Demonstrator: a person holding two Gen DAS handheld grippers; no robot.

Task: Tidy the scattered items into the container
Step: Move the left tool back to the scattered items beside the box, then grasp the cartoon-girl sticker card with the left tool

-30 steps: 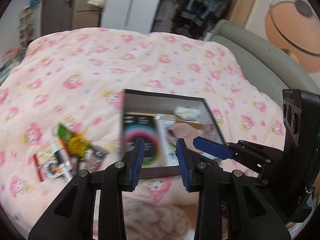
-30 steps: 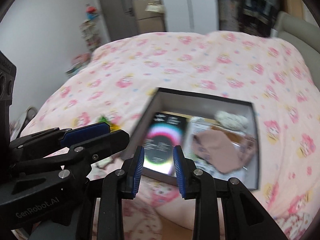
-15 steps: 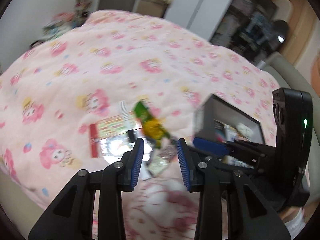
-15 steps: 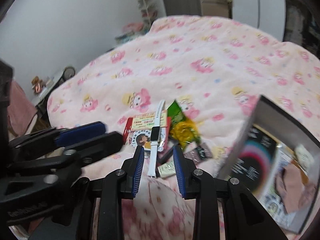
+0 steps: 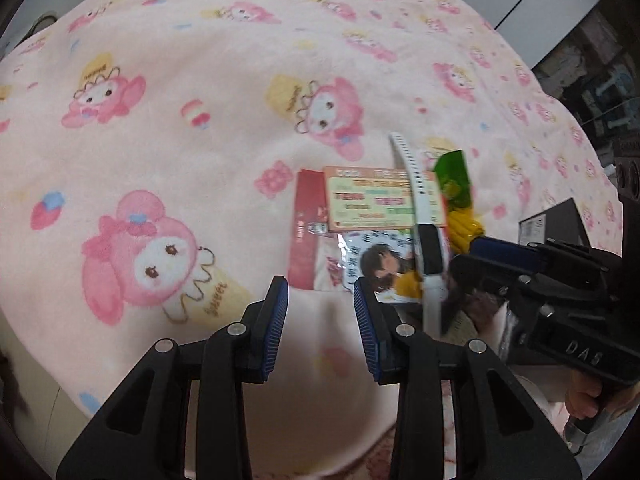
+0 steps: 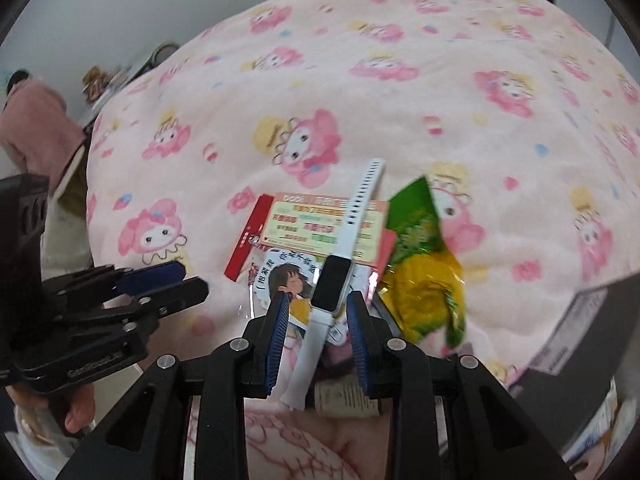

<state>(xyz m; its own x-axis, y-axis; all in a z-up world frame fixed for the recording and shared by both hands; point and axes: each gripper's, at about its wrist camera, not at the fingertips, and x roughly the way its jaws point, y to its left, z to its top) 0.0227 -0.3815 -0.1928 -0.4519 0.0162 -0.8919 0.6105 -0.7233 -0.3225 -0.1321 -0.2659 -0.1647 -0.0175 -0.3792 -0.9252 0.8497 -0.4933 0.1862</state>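
A white smartwatch [image 6: 340,276] lies stretched across a small heap of scattered items on the pink cartoon-print blanket [image 6: 440,80]. Under its strap sits a peach printed card [image 6: 296,228] on a red packet [image 6: 244,240], with a cartoon-girl sticker [image 6: 288,278] just below. Touching the heap's right side is a green and yellow snack bag [image 6: 424,280]. The dark container [image 6: 576,328] stands at the right edge, apart from the heap.

The right gripper [image 6: 316,336] hangs over the watch with its jaws spread, the watch's lower strap between the blue pads; whether they touch it cannot be told. The left gripper [image 5: 320,328] hovers just left of the heap, jaws spread with only blanket between them. A hand [image 6: 78,408] grips the left tool's handle.
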